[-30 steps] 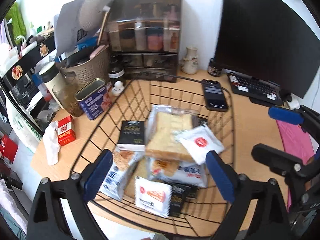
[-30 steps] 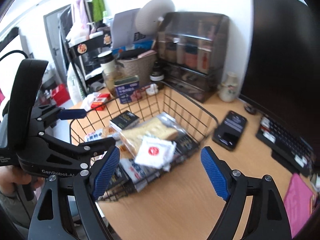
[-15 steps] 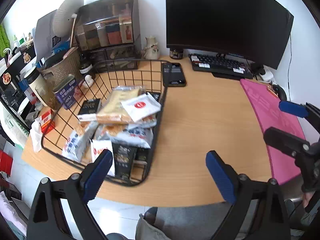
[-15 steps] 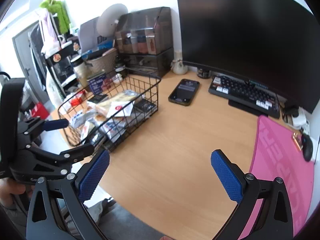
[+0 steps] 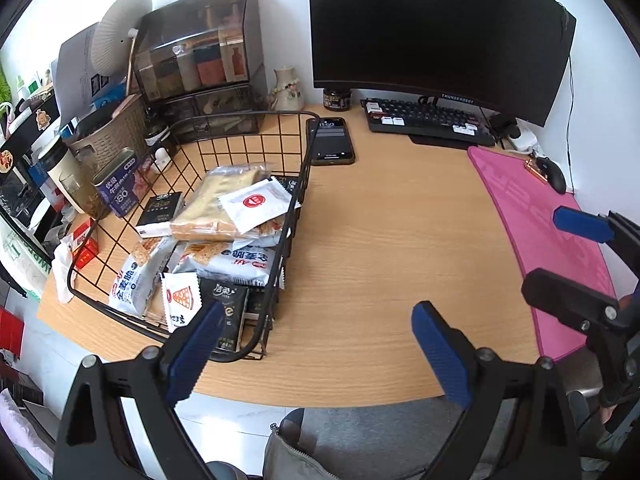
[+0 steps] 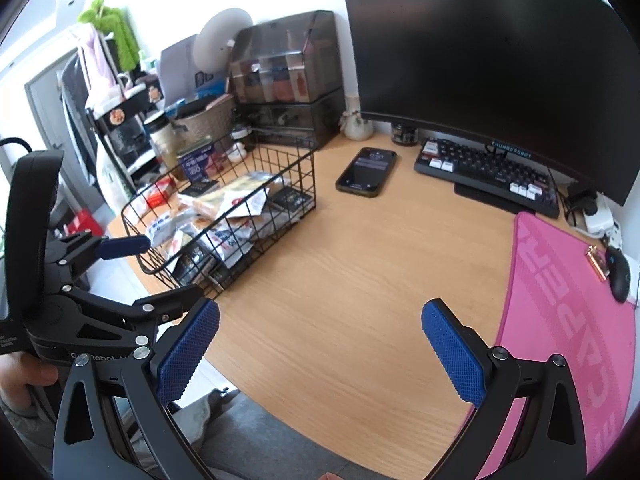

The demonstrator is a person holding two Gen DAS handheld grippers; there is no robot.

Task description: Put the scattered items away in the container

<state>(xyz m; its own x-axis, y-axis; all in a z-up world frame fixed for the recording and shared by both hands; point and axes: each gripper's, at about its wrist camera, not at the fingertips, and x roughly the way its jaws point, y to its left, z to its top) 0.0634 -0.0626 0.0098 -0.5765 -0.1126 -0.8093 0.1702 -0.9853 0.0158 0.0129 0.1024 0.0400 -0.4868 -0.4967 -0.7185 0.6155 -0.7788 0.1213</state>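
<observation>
At the far left of the wooden desk (image 5: pixel 380 240) stands a blue tin (image 5: pixel 118 184) with Chinese print and "180" on its label, beside a small red-and-white box (image 5: pixel 86 246) at the desk's left edge. Next comes the black wire basket (image 5: pixel 298 184), which holds all the snack packets: a black pack marked "Fate" (image 5: pixel 162 210), a clear bag of sliced bread (image 5: pixel 218 204) with a white sachet bearing a red round logo (image 5: pixel 256 204) on top, white-and-blue biscuit bags with Chinese characters (image 5: pixel 236 260), a white sachet with a pizza-slice picture (image 5: pixel 180 304) and a black packet (image 5: pixel 226 320) at the near corner. Just right of the basket lies a smartphone (image 5: pixel 331 142), its lock screen lit. Further right are a dark keyboard (image 5: pixel 428 122) under a monitor labelled "THUNDEROBOT" (image 5: pixel 440 28), then a pink desk mat (image 6: pixel 572 320) with large embossed letters and a black mouse (image 6: pixel 619 276).

The left gripper (image 5: pixel 316 354) hovers over the desk's near edge, jaws wide apart with nothing between them. The right gripper (image 6: pixel 320 354) likewise hangs with jaws spread, nothing between them.
</observation>
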